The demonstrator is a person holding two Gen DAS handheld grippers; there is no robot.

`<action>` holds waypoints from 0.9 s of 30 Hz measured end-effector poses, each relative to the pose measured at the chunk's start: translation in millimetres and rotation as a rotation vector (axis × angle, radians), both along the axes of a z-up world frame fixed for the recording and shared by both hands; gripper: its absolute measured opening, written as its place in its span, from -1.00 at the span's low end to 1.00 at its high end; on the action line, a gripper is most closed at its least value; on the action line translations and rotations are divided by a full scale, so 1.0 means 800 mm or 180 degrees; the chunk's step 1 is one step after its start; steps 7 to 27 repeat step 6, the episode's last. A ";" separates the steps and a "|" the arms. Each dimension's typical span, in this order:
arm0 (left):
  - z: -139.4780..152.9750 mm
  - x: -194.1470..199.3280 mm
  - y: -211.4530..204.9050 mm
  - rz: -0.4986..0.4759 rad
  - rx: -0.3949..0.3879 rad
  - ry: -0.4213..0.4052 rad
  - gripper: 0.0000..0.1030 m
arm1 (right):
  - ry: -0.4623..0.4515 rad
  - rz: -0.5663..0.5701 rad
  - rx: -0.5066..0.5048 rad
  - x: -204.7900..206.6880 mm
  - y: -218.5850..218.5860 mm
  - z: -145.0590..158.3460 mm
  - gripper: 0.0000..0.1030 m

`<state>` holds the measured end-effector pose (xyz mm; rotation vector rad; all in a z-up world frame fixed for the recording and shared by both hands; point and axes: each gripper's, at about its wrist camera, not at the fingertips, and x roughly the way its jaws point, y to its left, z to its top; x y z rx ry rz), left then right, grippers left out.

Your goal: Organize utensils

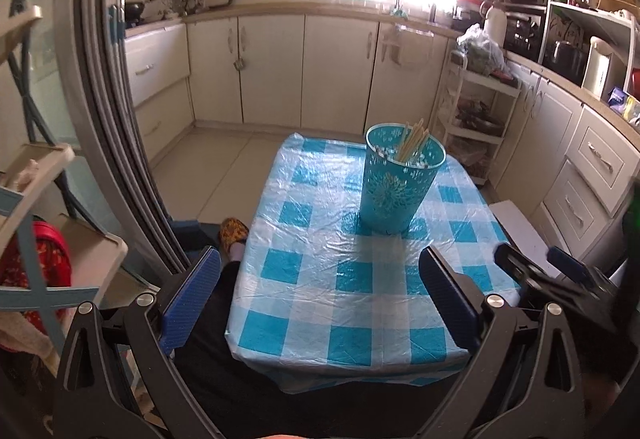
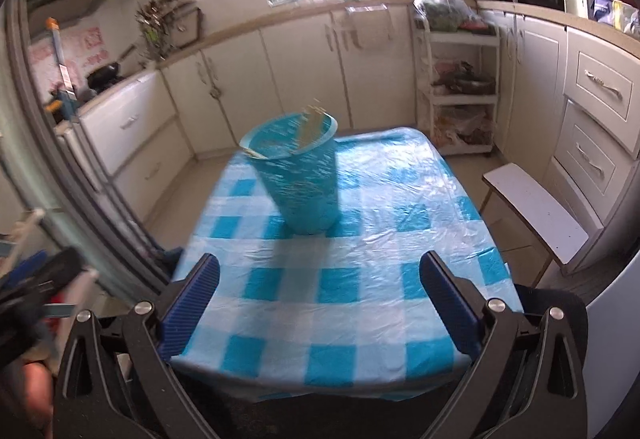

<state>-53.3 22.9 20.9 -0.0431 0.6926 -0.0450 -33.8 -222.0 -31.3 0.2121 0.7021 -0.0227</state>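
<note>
A teal patterned holder cup [image 1: 400, 179] stands upright on the blue-and-white checked tablecloth [image 1: 320, 271], with several pale chopsticks [image 1: 414, 145] leaning inside it. In the right wrist view the cup [image 2: 302, 175] and its chopsticks [image 2: 312, 129] are blurred. My left gripper [image 1: 320, 295] is open and empty, held above the table's near edge, well short of the cup. My right gripper [image 2: 320, 295] is open and empty too, above the near part of the tablecloth [image 2: 360, 263]. The right gripper also shows at the right edge of the left wrist view [image 1: 560, 275].
The small table sits in a kitchen with cream cabinets [image 1: 272, 71] behind. A white shelf trolley [image 1: 476, 119] stands at the far right. A white stool [image 2: 536, 215] is right of the table. A shelf rack [image 1: 36, 199] and door frame are at left.
</note>
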 end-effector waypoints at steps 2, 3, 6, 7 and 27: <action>-0.014 0.020 0.001 0.0013 -0.0031 0.0131 0.86 | 0.0204 -0.0037 -0.0117 0.050 -0.017 -0.036 0.86; -0.021 0.029 0.002 0.0026 -0.0043 0.0188 0.86 | 0.0266 -0.0048 -0.0150 0.066 -0.022 -0.050 0.86; -0.041 0.052 0.005 0.0053 -0.0090 0.0349 0.85 | 0.0530 -0.0108 -0.0270 0.130 -0.049 -0.106 0.86; -0.041 0.052 0.005 0.0053 -0.0090 0.0349 0.85 | 0.0530 -0.0108 -0.0270 0.130 -0.049 -0.106 0.86; -0.041 0.052 0.005 0.0053 -0.0090 0.0349 0.85 | 0.0530 -0.0108 -0.0270 0.130 -0.049 -0.106 0.86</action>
